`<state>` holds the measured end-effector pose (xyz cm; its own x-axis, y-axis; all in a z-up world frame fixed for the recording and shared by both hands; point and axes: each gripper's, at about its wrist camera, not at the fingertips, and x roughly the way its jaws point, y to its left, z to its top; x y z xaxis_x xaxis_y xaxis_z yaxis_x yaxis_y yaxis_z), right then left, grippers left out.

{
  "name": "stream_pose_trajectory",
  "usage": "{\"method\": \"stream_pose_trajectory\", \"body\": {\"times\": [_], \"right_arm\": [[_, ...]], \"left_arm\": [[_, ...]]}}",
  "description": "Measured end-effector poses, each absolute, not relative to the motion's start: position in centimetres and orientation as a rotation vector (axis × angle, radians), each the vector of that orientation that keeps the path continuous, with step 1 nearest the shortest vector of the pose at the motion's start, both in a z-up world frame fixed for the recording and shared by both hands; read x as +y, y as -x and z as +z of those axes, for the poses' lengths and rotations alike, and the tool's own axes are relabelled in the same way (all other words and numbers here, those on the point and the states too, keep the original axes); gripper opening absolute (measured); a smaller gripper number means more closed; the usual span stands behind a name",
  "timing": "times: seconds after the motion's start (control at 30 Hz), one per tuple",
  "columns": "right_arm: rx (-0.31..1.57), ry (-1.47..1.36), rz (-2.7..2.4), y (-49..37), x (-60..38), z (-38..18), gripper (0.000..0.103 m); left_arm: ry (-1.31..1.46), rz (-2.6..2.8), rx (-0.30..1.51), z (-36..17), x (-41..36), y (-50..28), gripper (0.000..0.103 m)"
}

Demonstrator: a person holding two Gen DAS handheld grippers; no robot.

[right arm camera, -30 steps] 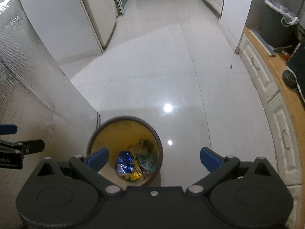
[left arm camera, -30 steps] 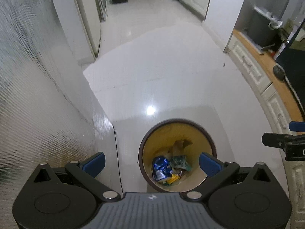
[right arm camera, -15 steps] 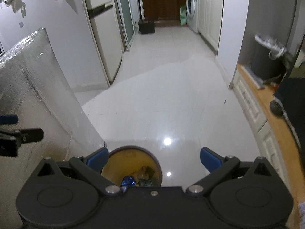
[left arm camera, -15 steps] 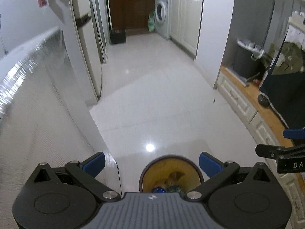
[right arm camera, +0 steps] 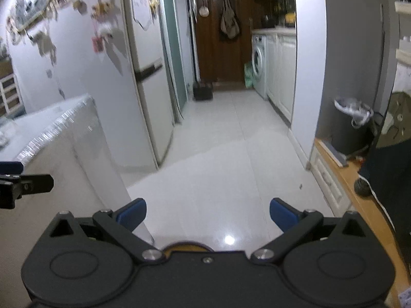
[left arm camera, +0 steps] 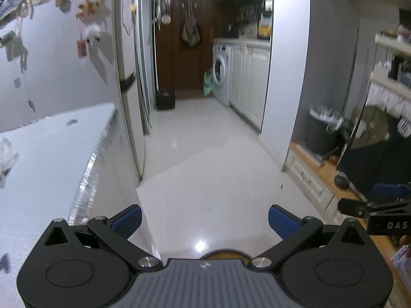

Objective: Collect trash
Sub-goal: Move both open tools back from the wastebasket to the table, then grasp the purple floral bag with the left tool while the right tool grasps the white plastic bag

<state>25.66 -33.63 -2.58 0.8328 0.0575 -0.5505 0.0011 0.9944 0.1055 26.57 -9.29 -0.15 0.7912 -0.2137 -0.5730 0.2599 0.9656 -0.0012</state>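
Note:
The round brown trash bin with a yellow inside shows only as a sliver of rim behind each gripper body, in the left wrist view and in the right wrist view; its contents are hidden. My left gripper is open and empty, held above the floor. My right gripper is open and empty too. The right gripper's finger shows at the right edge of the left wrist view. The left gripper's finger shows at the left edge of the right wrist view.
A table under a shiny silver cover stands on the left. A refrigerator stands behind it. A white tiled floor runs to a washing machine and a brown door. A wooden ledge and a grey lined bin are on the right.
Both grippers have tilted up from looking down into the bin to looking along the hallway. The bin has slid out of view under the gripper bodies. Both stayed open.

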Motion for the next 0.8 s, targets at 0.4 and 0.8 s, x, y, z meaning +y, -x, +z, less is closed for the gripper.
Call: {"method": "stream_pose_trajectory", "body": {"times": [0.4, 0.8], "right_arm": [[0.399, -0.089, 0.188, -21.1, -27.3, 4.1, 0.103], [0.296, -0.024, 0.361, -20.9, -16.9, 10.1, 0.103]], "left_arm": [[-0.111, -0.266, 0.371, 8.3, -5.8, -17.8, 0.103], [-0.19, -0.076, 0.288, 13.4, 5.0, -14.5, 0.103]]}}
